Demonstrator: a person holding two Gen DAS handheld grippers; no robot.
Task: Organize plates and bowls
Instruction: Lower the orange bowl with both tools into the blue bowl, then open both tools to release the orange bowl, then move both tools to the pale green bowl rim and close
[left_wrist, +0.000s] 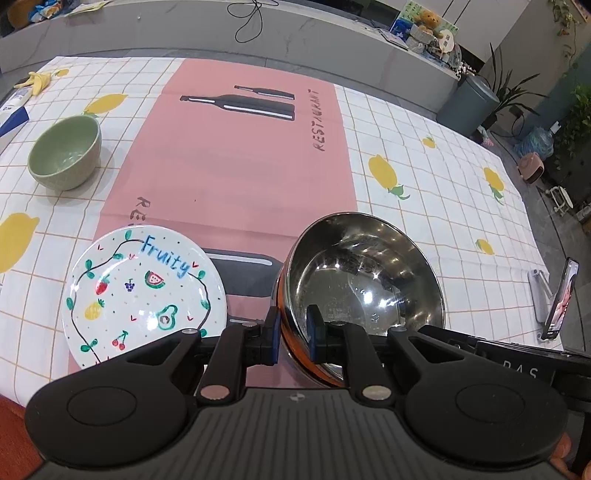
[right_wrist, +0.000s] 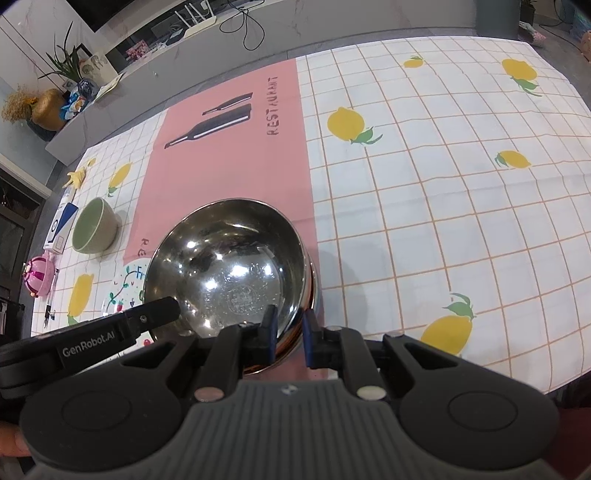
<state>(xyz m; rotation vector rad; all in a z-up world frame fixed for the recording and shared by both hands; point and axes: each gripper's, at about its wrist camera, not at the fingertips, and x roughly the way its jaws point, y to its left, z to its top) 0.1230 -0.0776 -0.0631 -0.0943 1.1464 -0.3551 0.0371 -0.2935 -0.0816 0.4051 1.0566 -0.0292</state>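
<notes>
1. Left claw (left_wrist: 292, 339) clamped across the near-left rim of the steel bowl (left_wrist: 365, 280), one blue pad outside the wall, the other inside.
2. Right claw (right_wrist: 289, 336) straddling the same steel bowl (right_wrist: 231, 273) at its near-right rim, one pad inside, one outside; narrow gap showing beside the outer pad, so cannot tell whether pinching or merely spanning the rim.
3. Steel bowl tilted, at 12 o'clock of both claws, over the near end of the pink mat (left_wrist: 236, 162) on the desk (left_wrist: 443, 184); cannot tell whether touching the mat.
4. Fruity plate (left_wrist: 144, 291) flat at 10 o'clock of the left claw, just beside the bowl, partly on the mat, partly on the lemon-print cloth; only a sliver visible from the right wrist (right_wrist: 125, 291), behind the left claw's arm.
5. Green bowl (left_wrist: 64, 151) upright farther off at 10 o'clock, well apart from the plate, on the cloth; also at 10 o'clock from the right wrist (right_wrist: 94, 225).
6. Banana peel (left_wrist: 35, 81) at the far left corner.
7. Phone on a stand (left_wrist: 561, 299) at 3 o'clock, at the desk's right edge.
</notes>
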